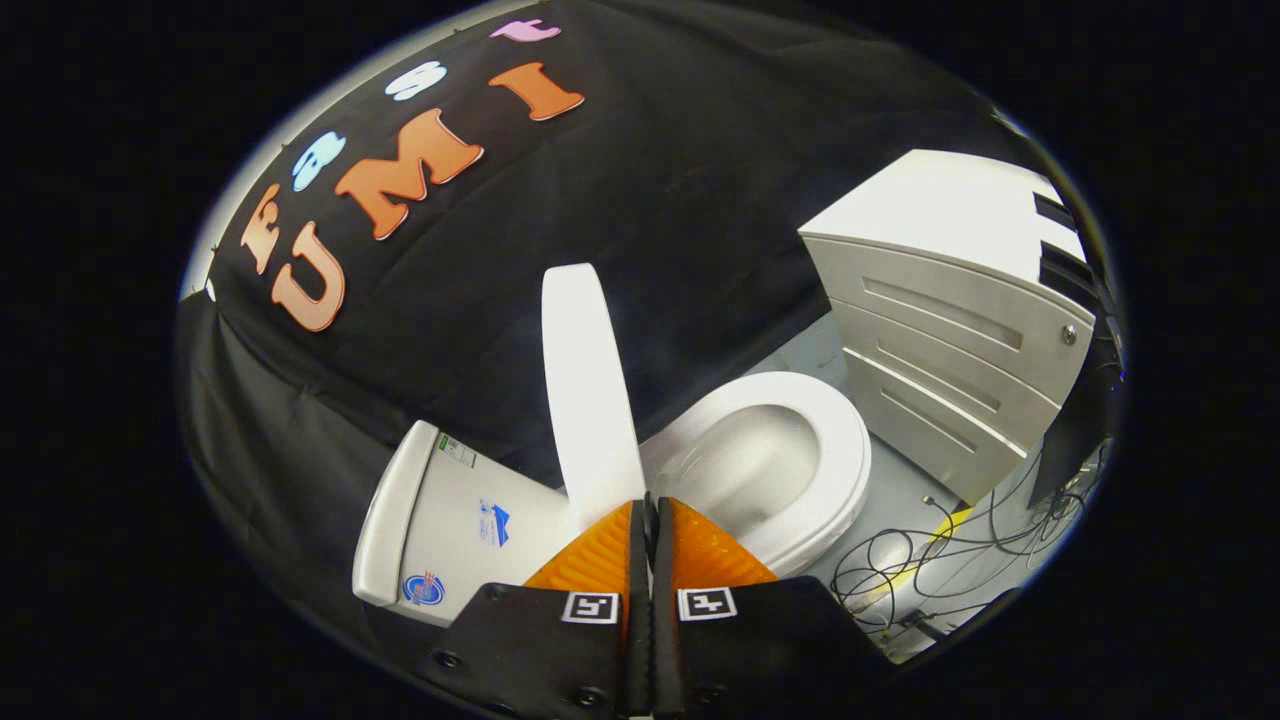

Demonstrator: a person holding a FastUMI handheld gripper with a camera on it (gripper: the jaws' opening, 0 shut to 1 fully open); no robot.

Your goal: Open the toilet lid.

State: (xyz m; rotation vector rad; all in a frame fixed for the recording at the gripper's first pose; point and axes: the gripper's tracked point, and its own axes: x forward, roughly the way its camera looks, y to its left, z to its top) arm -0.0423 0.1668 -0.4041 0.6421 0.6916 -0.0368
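White porcelain on the left is the toilet tank (440,520), partly cut off behind the gripper body; it carries three stickers, a small one near the top and two bluish ones lower down, all too small to read. Just right of it the toilet lid (585,390) stands raised, seen nearly edge-on, its lower end hidden behind the fingers. The gripper (650,505) points up toward the lid's base with its fingers pressed together, nothing visibly between them; each finger bears a square black-and-white marker. Beyond the fingers to the right lie the seat (835,470) and the open bowl (745,460). Farther right stands a pale drawer cabinet (950,330), with tangled cables (920,560) on the floor before it.
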